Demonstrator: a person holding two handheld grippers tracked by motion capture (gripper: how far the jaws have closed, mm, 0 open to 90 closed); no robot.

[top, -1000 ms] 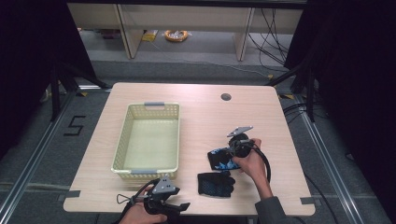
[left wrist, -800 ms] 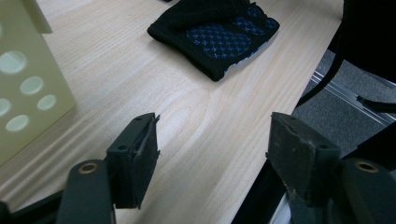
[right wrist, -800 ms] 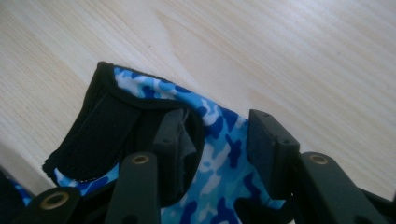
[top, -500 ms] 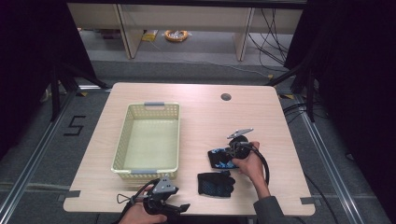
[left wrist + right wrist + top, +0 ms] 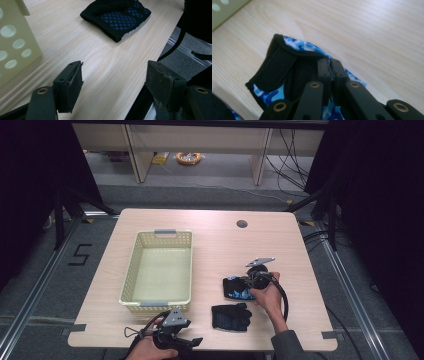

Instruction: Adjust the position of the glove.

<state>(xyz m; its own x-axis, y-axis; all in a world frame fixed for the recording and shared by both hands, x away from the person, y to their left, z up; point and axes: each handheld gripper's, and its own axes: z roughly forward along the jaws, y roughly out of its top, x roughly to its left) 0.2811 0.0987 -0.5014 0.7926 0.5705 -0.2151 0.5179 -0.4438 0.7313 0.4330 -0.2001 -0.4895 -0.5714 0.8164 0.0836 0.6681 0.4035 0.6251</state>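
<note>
Right gripper view: right gripper (image 5: 330, 65) jaws pinch the blue glove's (image 5: 294, 47) cuff, likely for lifting, while at the bench's (image 5: 220, 240) 6 o'clock edge the left gripper (image 5: 115, 77) waits, jaws spread

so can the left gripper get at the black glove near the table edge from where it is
Probably yes: the left gripper has its jaws open, and only bare table lies between it and the black glove.

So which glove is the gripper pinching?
The blue camouflage glove, farther from the table's front edge, clamped by the right gripper. The black dotted glove lies untouched.
</note>
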